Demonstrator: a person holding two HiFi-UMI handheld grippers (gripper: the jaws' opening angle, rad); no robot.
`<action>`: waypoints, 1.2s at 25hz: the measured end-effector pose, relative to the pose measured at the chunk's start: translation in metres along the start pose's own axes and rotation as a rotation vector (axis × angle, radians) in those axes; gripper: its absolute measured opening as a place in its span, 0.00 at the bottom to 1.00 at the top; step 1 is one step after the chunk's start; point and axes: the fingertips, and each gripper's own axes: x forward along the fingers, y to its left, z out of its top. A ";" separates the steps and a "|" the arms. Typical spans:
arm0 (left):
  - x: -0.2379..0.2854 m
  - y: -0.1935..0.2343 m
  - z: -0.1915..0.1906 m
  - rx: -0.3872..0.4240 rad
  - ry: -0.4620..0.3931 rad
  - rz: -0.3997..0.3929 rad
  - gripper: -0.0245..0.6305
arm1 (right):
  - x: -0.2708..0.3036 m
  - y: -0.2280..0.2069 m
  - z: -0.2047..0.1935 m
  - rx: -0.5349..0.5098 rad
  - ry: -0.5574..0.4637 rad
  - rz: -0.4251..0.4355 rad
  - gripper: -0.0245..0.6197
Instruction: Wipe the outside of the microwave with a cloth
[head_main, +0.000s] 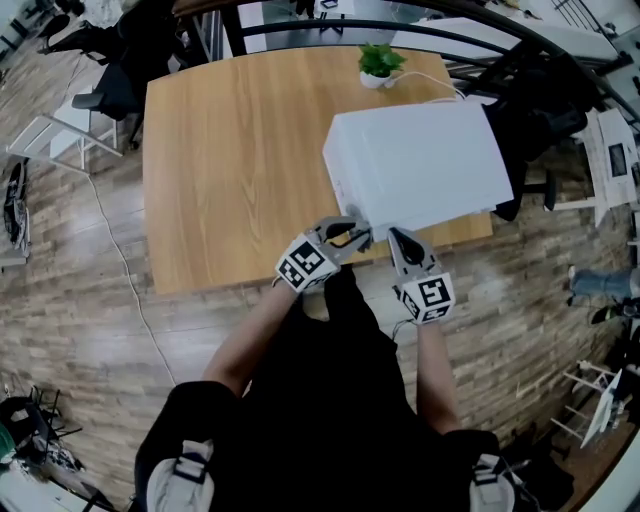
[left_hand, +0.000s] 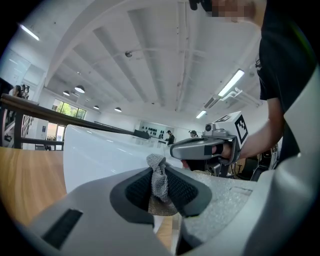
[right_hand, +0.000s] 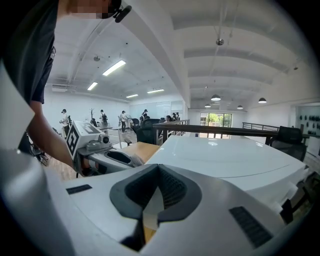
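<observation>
The left tool (head_main: 346, 238) is pinching a small grey woven cloth (left_hand: 159, 181) near the white boxy microwave's (head_main: 420, 165) front corner on the wooden counter (head_main: 230, 150). The right tool (head_main: 402, 243) is hanging closed and empty. Wiping is seemingly only starting.

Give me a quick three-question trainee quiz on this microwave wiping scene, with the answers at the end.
1. True or false: the left gripper is shut on a grey cloth.
2. What stands on the wooden table beyond the white microwave? A) kettle B) small potted plant C) mug
3. Fill in: the right gripper has its jaws ____ and holds nothing.
Key: 1 true; 2 B; 3 together.
</observation>
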 end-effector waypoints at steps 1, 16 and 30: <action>-0.001 0.001 0.000 0.009 0.003 -0.002 0.14 | 0.001 0.001 0.000 0.002 -0.001 0.000 0.04; -0.005 0.006 -0.001 -0.015 -0.028 -0.035 0.14 | 0.004 0.002 -0.001 0.015 -0.002 0.009 0.04; -0.001 0.043 -0.009 0.004 0.013 -0.003 0.14 | 0.001 0.000 -0.003 0.076 -0.018 0.014 0.04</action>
